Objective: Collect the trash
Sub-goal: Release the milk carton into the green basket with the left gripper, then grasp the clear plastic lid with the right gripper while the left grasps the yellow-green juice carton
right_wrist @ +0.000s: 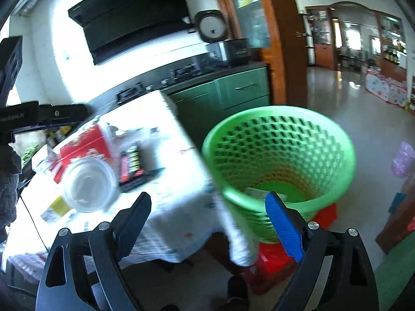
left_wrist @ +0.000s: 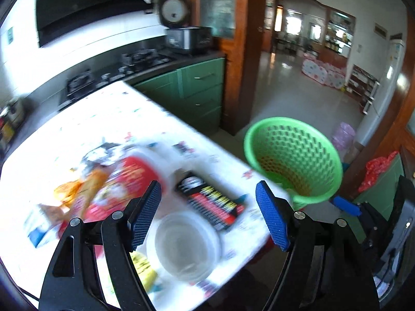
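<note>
**Both grippers empty over a littered bench, green basket at the corner**

The left gripper (left_wrist: 208, 212) has its fingers (left_wrist: 272, 217) spread wide with nothing between the pads. Past and below them, on the white patterned bench (left_wrist: 109, 114), lies the trash: a clear round plastic container (left_wrist: 185, 246) sits nearest, showing in the gap between the fingers. Just beyond it lies a black packet with red and yellow print (left_wrist: 211, 203), flat, its long axis running from far left to near right. To the left of that lies a red carton (left_wrist: 124, 184) on its side, with orange wrappers (left_wrist: 77, 189) at its left edge. All are blurred, so finer detail cannot be read.

The right gripper (right_wrist: 208, 223) likewise holds nothing, its fingers (right_wrist: 284, 225) spread apart. The green perforated basket (right_wrist: 280, 160) stands upright just past the right finger, mouth up, off the bench's right corner.

Only the right wrist view shows the inside of the basket, where a pale scrap lies at the bottom, and the red stool (right_wrist: 272, 261) it stands on. It also shows part of the left gripper's black body at the far left. Only the left wrist view shows the orange wrappers, and the tip of the right gripper at its right edge.
</note>
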### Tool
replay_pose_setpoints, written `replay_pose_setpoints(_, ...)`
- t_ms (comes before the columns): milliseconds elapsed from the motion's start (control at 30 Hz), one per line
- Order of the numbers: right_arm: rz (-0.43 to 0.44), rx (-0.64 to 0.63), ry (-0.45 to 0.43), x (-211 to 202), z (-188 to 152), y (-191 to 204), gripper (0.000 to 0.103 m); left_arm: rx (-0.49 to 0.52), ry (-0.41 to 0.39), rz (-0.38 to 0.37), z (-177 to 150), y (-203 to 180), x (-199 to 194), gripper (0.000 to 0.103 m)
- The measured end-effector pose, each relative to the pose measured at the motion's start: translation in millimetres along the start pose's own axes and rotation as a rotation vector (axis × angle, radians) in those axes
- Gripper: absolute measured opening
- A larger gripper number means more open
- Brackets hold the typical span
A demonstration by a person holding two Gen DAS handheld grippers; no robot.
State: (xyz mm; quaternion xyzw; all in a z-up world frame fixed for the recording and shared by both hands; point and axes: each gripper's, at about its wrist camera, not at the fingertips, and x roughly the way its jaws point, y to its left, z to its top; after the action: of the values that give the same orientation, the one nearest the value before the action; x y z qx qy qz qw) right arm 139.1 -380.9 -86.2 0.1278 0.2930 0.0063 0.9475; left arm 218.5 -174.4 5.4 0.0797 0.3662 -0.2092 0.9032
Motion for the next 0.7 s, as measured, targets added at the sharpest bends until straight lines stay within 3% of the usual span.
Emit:
replay_pose_setpoints(467, 0.197, -0.213, 0.062, 20, -17, 117, 0.088, -0.171, -0.011, 0.101, -60, 101, -40, 0.074)
replay_pose_setpoints(700, 0.229, -0.347, 0.086, 38, -26, 166, 0.074, -0.185, 0.021, 0.11, -82, 124, -42, 0.074)
